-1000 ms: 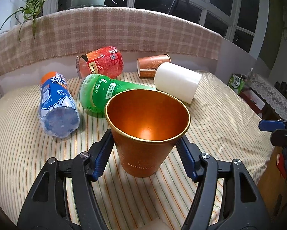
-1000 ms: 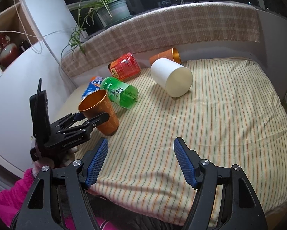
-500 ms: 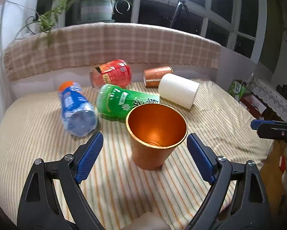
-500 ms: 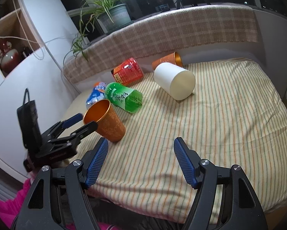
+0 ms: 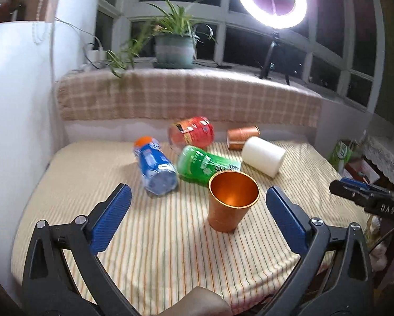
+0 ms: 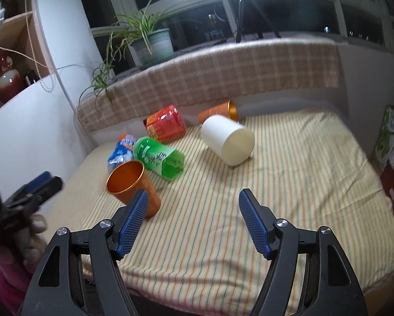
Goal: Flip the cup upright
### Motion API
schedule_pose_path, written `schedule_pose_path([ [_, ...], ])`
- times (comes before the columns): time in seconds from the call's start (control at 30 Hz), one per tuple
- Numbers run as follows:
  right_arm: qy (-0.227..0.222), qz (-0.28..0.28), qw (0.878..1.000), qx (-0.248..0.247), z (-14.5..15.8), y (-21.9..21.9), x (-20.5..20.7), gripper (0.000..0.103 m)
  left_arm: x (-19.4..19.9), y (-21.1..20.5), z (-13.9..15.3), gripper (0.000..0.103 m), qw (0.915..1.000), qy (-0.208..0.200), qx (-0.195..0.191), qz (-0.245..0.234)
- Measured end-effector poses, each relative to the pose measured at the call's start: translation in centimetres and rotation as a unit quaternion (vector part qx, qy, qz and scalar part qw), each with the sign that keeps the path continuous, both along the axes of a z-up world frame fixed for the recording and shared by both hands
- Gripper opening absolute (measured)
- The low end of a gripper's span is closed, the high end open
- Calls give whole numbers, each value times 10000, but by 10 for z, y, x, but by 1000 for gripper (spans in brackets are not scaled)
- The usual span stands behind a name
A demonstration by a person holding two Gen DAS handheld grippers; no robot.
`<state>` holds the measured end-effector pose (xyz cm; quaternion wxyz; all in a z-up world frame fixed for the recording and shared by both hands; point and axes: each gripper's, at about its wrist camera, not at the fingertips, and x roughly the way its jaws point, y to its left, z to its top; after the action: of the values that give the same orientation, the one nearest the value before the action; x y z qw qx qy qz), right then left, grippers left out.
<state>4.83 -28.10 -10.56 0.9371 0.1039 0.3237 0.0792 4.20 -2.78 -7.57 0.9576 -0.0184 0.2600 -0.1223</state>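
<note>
A copper cup (image 5: 231, 202) stands upright, mouth up, on the striped cloth of the table (image 5: 170, 250). It also shows in the right wrist view (image 6: 133, 187). My left gripper (image 5: 197, 210) is open and empty, pulled back from the cup, with the cup between and beyond its fingertips. My right gripper (image 6: 193, 210) is open and empty above the cloth, to the right of the cup. The left gripper shows at the left edge of the right wrist view (image 6: 36, 189).
Lying on the cloth behind the cup: a blue bottle (image 5: 156, 168), a green bottle (image 5: 204, 164), a red can (image 5: 191, 134), a white cup (image 5: 262, 155) and a second copper cup (image 5: 241, 137). A plaid-covered ledge (image 5: 186, 97) bears a potted plant (image 5: 173, 44) and a ring light (image 5: 272, 0).
My left gripper let go of the copper cup, opened wide and drew back and up. The cup stays standing upright. The right gripper rose a little.
</note>
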Motion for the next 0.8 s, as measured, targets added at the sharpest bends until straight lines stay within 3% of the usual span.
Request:
schedule_pose_path([
  [0.33, -420, -398, 9972, -478, 15, 2, -5, 86, -16, -1, 24, 103, 9985, -366, 208, 349],
  [0.8, -482, -408, 9965, -541, 15, 5, -3, 88, -19, -8, 26, 103, 9969, -477, 420, 458],
])
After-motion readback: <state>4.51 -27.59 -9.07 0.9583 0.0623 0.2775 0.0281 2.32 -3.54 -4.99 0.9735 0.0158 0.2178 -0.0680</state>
